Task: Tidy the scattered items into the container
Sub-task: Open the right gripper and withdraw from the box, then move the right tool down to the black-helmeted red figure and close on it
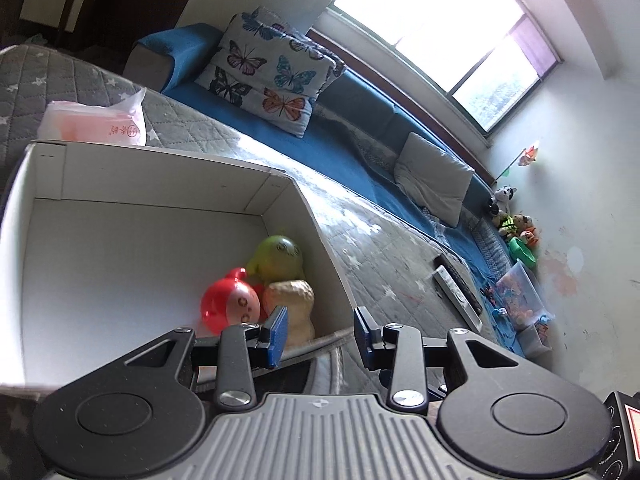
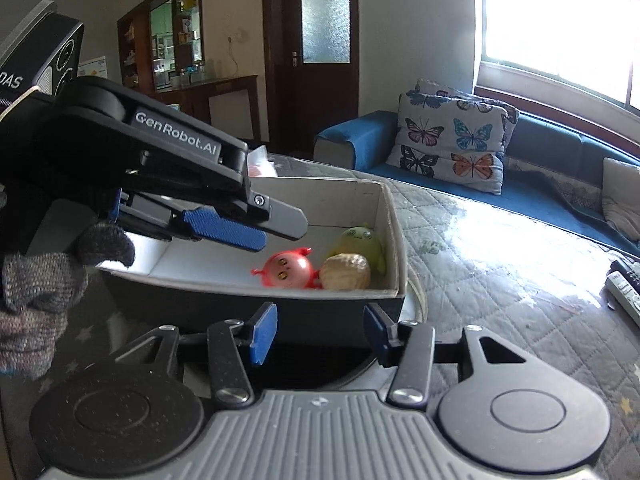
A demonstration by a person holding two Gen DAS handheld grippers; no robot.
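Both my tools are spread and empty: the left tool [image 2: 244, 232] hangs over the box [image 2: 394, 240], the right tool [image 2: 320, 334] just outside its near wall. Three toys [image 2: 346, 270] sit in the box's right corner on the quilted surface [image 2: 500, 280]. I could clip the rim and shove the box.

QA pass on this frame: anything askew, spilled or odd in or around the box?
Nothing spilled or damaged. The red toy, green toy and peanut-shaped toy sit bunched in one corner of the box. Two remotes remain on the quilted surface.
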